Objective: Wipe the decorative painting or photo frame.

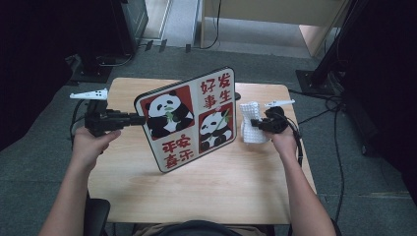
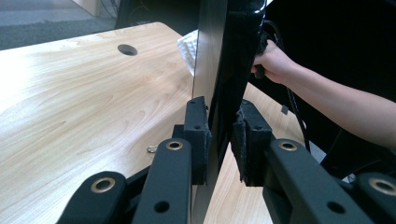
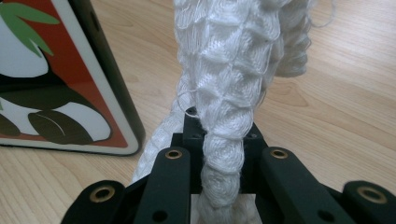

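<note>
Above the middle of the tabletop [image 1: 206,191], the panda board [image 1: 189,120] stands tilted on one lower corner, its left edge pinched between the nearly closed jaws of the left gripper [image 1: 132,119]. Near the right edge, the right gripper [image 1: 256,124] is clamped tight on a white knitted cloth [image 1: 252,125], which hangs bunched just beside the board.

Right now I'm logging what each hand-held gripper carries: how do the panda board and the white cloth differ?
The panda board is rigid, flat and printed red, black and white; the white cloth is soft, bunched and plain. The board stands tilted on edge; the cloth hangs limp. Each is clamped in a hand-held gripper, over the table.
</note>
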`<state>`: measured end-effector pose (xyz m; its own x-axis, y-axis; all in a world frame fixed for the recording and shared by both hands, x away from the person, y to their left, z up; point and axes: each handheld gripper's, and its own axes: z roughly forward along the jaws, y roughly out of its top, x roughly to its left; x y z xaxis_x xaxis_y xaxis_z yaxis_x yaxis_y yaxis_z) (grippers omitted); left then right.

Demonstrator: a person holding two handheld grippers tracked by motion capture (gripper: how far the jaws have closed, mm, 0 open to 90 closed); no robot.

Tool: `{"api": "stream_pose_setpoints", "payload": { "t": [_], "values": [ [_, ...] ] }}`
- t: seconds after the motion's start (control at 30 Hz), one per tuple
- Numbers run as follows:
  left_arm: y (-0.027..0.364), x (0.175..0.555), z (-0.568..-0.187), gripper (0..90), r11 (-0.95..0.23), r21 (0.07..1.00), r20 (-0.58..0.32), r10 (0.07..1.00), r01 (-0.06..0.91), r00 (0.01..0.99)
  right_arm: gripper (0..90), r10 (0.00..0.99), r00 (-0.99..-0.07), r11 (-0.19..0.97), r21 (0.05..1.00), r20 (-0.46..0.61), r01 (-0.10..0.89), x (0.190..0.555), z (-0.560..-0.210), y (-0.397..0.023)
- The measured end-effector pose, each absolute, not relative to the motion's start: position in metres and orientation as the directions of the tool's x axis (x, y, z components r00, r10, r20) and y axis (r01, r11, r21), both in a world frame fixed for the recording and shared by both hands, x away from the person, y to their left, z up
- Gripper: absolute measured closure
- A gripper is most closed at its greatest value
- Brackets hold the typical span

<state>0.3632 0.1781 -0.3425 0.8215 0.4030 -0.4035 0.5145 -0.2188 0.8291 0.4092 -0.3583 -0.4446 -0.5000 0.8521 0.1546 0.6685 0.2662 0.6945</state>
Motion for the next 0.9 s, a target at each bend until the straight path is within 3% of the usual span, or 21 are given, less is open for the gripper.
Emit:
{"api": "stream_pose_setpoints", "payload": {
  "t": [0.47, 0.9],
  "values": [
    [0.178, 0.363, -0.342, 77.0, -0.221, 0.827, -0.404, 0.406, 0.517, 0.820, 79.1, 0.883, -0.446, 0.226, 0.699, 0.148, 0.679, 0.413, -0.445, -0.382],
    [0.178, 0.361, -0.341, 77.0, -0.226, 0.824, -0.404, 0.411, 0.520, 0.817, 78.3, 0.904, -0.406, 0.220, 0.668, 0.135, 0.711, 0.427, -0.470, -0.391]
  ]
}}
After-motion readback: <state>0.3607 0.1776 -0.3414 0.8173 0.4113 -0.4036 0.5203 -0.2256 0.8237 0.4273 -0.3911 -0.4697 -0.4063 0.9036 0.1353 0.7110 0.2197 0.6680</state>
